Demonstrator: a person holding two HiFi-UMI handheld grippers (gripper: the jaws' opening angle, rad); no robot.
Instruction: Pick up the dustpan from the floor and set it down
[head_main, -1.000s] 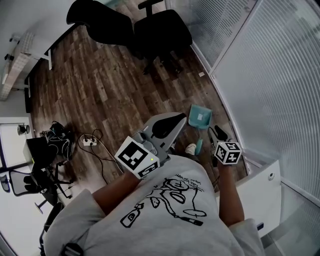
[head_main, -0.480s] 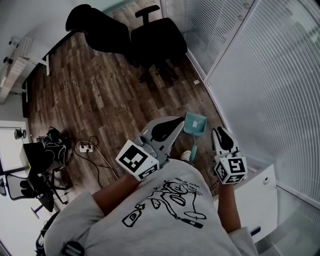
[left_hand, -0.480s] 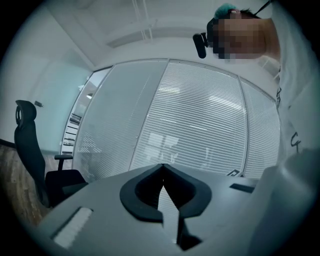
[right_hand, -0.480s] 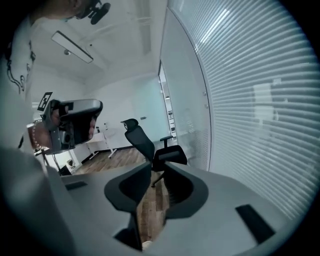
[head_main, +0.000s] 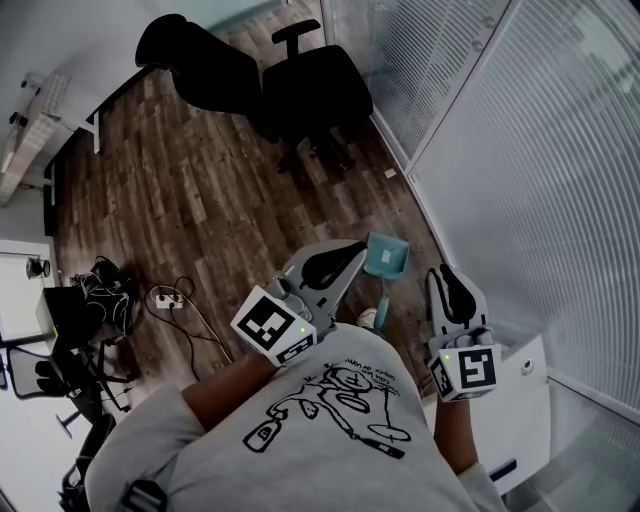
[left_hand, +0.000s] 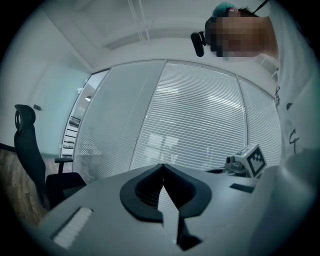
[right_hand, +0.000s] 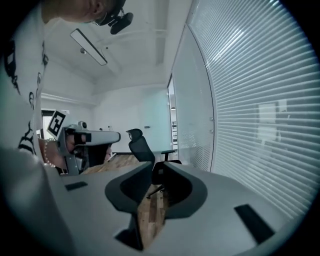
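The teal dustpan (head_main: 386, 257) lies on the wooden floor (head_main: 200, 190) just right of the frame's middle in the head view. Its handle points down toward the person, and neither gripper holds it. The left gripper (head_main: 354, 249) sits just left of it in the picture, jaw tips pressed together with nothing between. The right gripper (head_main: 442, 272), at lower right, has just been closing its jaws; a narrow gap remains, empty. Two black office chairs (head_main: 310, 85) stand at the top.

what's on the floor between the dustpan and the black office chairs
Bare wood floor, in the head view, from dustpan to chairs; one pale scrap lies aside by the wall.
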